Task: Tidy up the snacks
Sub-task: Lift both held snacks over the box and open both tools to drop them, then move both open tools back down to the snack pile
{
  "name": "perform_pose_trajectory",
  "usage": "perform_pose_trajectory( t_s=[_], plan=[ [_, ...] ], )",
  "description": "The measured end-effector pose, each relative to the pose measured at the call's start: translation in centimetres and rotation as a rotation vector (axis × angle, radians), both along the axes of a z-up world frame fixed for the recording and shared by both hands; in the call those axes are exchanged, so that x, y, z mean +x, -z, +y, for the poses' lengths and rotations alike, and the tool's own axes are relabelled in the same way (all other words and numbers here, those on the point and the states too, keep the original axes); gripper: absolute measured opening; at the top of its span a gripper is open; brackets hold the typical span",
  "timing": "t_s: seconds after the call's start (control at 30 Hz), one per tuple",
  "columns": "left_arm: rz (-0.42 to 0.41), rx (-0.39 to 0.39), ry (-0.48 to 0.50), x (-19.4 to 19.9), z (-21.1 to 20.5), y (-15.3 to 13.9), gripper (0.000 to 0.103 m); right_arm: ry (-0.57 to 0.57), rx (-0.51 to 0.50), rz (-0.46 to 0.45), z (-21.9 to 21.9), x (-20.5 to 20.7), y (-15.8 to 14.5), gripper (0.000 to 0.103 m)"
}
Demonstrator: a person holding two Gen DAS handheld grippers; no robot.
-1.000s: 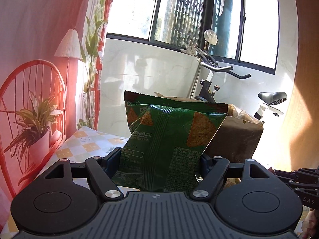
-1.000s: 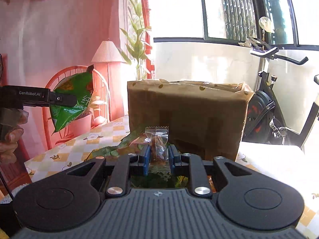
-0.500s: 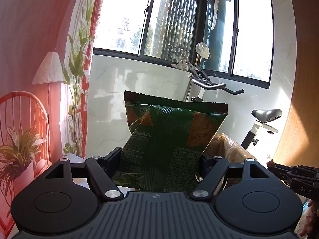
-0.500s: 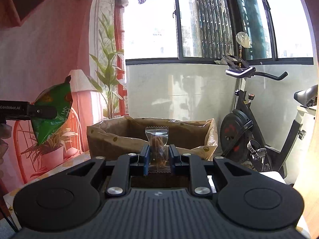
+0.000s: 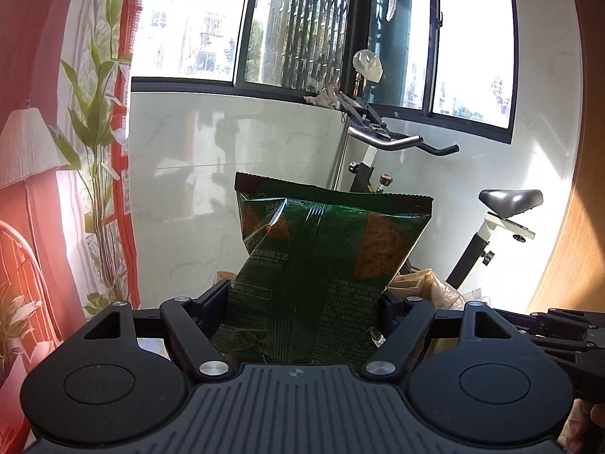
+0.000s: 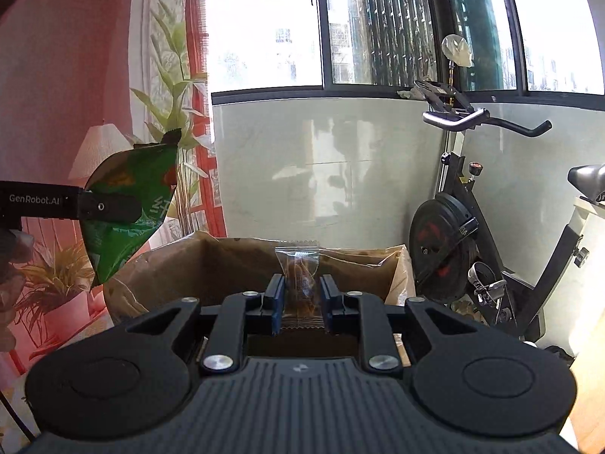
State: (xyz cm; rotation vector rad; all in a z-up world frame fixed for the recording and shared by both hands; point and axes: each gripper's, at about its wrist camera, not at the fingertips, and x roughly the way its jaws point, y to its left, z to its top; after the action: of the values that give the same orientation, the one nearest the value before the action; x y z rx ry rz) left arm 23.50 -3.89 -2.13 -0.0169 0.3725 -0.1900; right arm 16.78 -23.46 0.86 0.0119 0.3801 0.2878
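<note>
My left gripper [image 5: 304,302] is shut on a green chip bag [image 5: 325,265] and holds it upright in the air; the bag also shows in the right wrist view [image 6: 128,204] at the left, above the edge of the brown paper bag [image 6: 234,265]. My right gripper [image 6: 301,299] is shut on a small clear wrapped snack [image 6: 298,272] and holds it over the open mouth of the brown paper bag. In the left wrist view only the paper bag's rim [image 5: 427,283] shows behind the chip bag.
An exercise bike [image 6: 461,227] stands at the right by the white wall under the window. A potted plant [image 6: 56,287] and a lamp [image 6: 100,147] stand at the left. The right gripper's side [image 5: 559,325] shows at the right edge.
Both grippers have risen with their snacks. The paper bag has dropped lower in both views and its open top is now seen from above in the right wrist view.
</note>
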Motion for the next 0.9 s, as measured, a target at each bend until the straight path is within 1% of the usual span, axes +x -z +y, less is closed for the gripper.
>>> perform_pose_trajectory(
  t_s=[0.1,0.17,0.2,0.23,0.3,0.43,0.53,0.63,0.7,0.77,0.9],
  plan=[
    [0.036,0.021,0.021,2.1,-0.8,0.4,0.080,0.014,0.006,0.032,0.0,1.3,0.5,0.023],
    [0.062,0.024,0.014,3.2,-1.0,0.8,0.082,0.022,0.015,0.049,-0.2,2.1,0.7,0.023],
    [0.081,0.029,0.006,3.8,-1.1,1.1,0.084,0.026,0.013,0.057,-0.2,2.5,0.8,0.029],
    [0.098,0.032,-0.001,4.3,-1.2,1.4,0.084,0.027,0.009,0.061,-0.2,2.8,0.7,0.032],
    [0.127,0.031,0.001,5.0,-1.0,1.7,0.085,0.024,0.006,0.053,0.0,2.8,0.6,0.033],
    [0.126,0.027,0.000,4.8,-0.6,1.5,0.085,0.010,0.005,0.035,0.1,2.1,0.1,0.033],
    [0.123,0.010,0.005,3.9,-0.2,0.9,0.085,-0.005,0.013,0.024,0.2,1.0,-0.4,0.033],
    [0.111,0.007,0.008,2.3,0.3,0.2,0.085,-0.026,0.024,0.019,0.3,-0.5,-0.6,0.033],
    [0.110,-0.007,0.005,0.7,1.1,-0.2,0.085,-0.041,0.031,0.020,0.5,-1.9,-0.6,0.033],
    [0.109,-0.037,0.006,-1.2,2.2,-0.5,0.085,-0.048,0.043,0.023,0.4,-3.3,-0.3,0.033],
    [0.099,-0.052,-0.009,-5.3,4.2,0.2,0.085,-0.064,0.072,0.047,0.0,-6.6,1.1,0.033]
  ],
)
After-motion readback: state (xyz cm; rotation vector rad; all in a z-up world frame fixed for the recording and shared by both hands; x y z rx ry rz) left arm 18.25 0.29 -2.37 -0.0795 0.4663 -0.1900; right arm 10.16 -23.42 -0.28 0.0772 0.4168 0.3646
